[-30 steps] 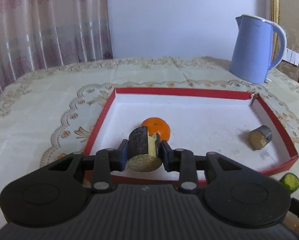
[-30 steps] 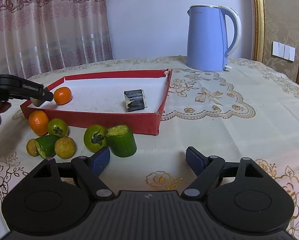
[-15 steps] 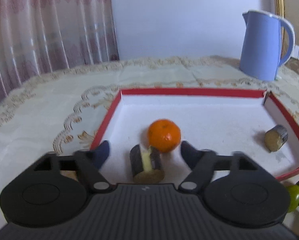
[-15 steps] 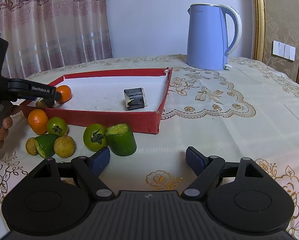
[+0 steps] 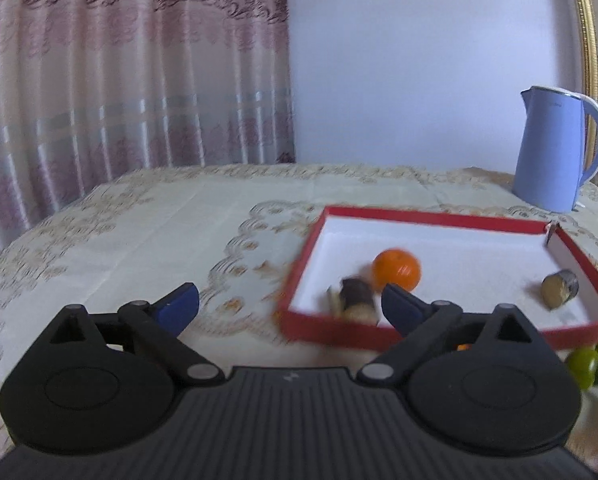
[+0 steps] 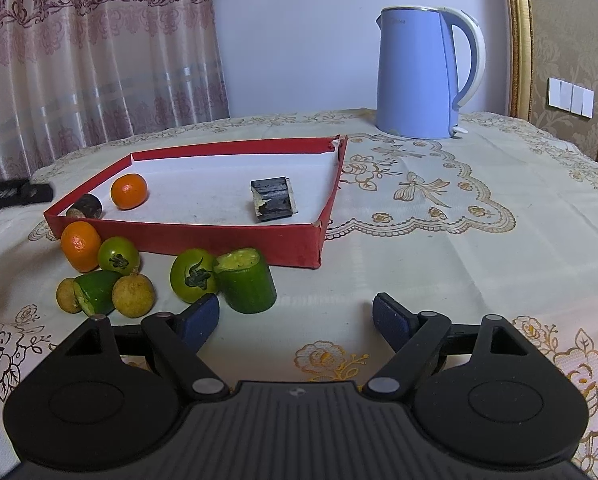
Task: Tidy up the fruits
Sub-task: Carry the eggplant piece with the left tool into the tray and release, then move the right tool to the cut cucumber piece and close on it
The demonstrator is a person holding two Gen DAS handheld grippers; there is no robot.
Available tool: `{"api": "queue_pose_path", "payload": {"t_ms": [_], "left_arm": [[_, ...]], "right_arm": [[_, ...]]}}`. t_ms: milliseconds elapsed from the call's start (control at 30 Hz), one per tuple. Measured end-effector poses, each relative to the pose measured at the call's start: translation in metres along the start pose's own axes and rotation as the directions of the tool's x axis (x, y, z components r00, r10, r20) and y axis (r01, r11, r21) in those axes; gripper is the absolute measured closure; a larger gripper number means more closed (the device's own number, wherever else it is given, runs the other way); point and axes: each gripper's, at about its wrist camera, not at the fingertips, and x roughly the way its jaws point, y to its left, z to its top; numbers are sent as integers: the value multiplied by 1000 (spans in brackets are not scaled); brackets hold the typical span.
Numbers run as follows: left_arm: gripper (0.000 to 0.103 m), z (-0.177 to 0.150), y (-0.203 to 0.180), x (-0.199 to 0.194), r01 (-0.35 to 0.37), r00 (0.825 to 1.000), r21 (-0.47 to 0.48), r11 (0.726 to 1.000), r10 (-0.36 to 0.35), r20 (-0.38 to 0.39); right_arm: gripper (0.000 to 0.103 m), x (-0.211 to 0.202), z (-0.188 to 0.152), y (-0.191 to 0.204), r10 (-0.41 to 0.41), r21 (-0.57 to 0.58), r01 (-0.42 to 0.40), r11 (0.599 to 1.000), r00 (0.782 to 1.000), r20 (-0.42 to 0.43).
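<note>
A red-walled tray point(image 6: 235, 236) with a white floor holds an orange point(image 6: 129, 191), a dark cane piece point(image 6: 85, 207) in its near-left corner and a second dark piece point(image 6: 274, 199). In the left wrist view the tray point(image 5: 339, 330), orange point(image 5: 396, 269) and both dark pieces point(image 5: 355, 300) point(image 5: 560, 289) show. My left gripper point(image 5: 289, 306) is open and empty, drawn back left of the tray. My right gripper point(image 6: 295, 318) is open and empty, just in front of a green cucumber chunk point(image 6: 245, 282) and a green tomato point(image 6: 193, 276).
More fruit lies on the cloth before the tray: an orange point(image 6: 80, 246), a green tomato point(image 6: 118, 255), a cucumber piece point(image 6: 95, 293) and two small tan fruits point(image 6: 133, 295). A blue kettle point(image 6: 423, 76) stands behind. The left gripper's tip point(image 6: 15, 194) shows at far left.
My left gripper opened, let the dark cane piece go into the tray's near-left corner, then pulled back and to the left, out of the tray. The right gripper has stayed still.
</note>
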Motion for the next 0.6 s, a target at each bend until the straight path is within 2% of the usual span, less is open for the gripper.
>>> {"api": "queue_pose_path", "payload": {"t_ms": [233,400,600], "left_arm": [[5,-15,12,7,-8,994,-6,1000,7,-105],[5,-22,8,15,-11,986,26,1000,16,-166],[4,-27,6,15,-24,985,50,998,32,-170]], "right_arm": [[19,-1,0,2,-16,-7,16,1000,1000,6],[19,-3,0,4,-12,-23,13,1000,1000,16],[19,-2,-1,14,-13,-95,15,995,1000,15]]}}
